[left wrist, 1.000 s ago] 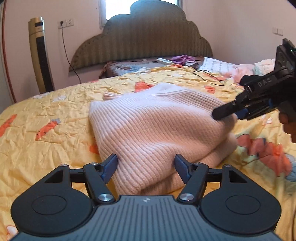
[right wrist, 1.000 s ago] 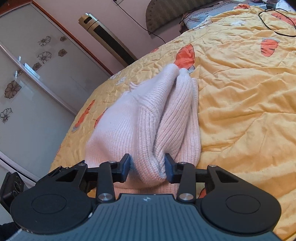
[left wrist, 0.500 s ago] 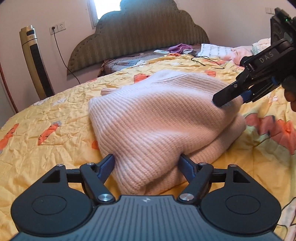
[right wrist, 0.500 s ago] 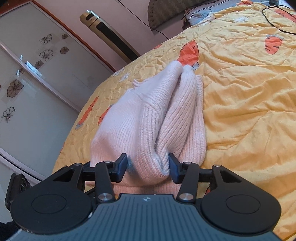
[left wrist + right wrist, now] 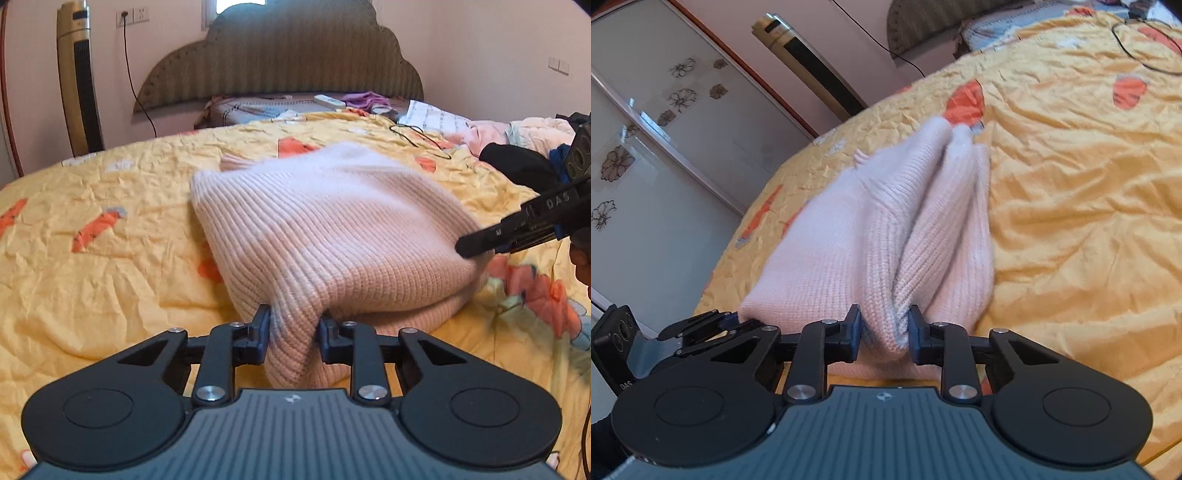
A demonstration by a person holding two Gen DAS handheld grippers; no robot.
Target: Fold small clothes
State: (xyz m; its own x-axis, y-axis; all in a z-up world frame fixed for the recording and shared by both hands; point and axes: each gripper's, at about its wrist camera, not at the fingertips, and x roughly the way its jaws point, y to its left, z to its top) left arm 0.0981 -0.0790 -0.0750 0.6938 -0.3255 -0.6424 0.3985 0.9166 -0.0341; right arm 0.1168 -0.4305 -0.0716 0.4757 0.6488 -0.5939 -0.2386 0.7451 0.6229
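A pale pink ribbed knit sweater point(image 5: 332, 229) lies folded in layers on the yellow bedspread point(image 5: 92, 277). My left gripper point(image 5: 294, 334) is shut on a bunched fold at the sweater's near edge. My right gripper point(image 5: 884, 328) is shut on a fold at the sweater's point(image 5: 886, 236) other near corner. The right gripper also shows in the left wrist view point(image 5: 476, 245), its tips pressed into the sweater's right side. The left gripper shows in the right wrist view point(image 5: 727, 321) at the sweater's left corner.
The bedspread point(image 5: 1089, 221) has orange carrot prints and wrinkles. A padded headboard point(image 5: 280, 62) and a tower fan point(image 5: 79, 85) stand at the back. A black cable point(image 5: 421, 138), dark clothes point(image 5: 517, 162) and bedding lie at the far right. A glass wardrobe door point(image 5: 646, 166) is left.
Both grippers have closed from wide open onto folds of the sweater's near edge. The sweater's near edge is now bunched between each pair of fingers.
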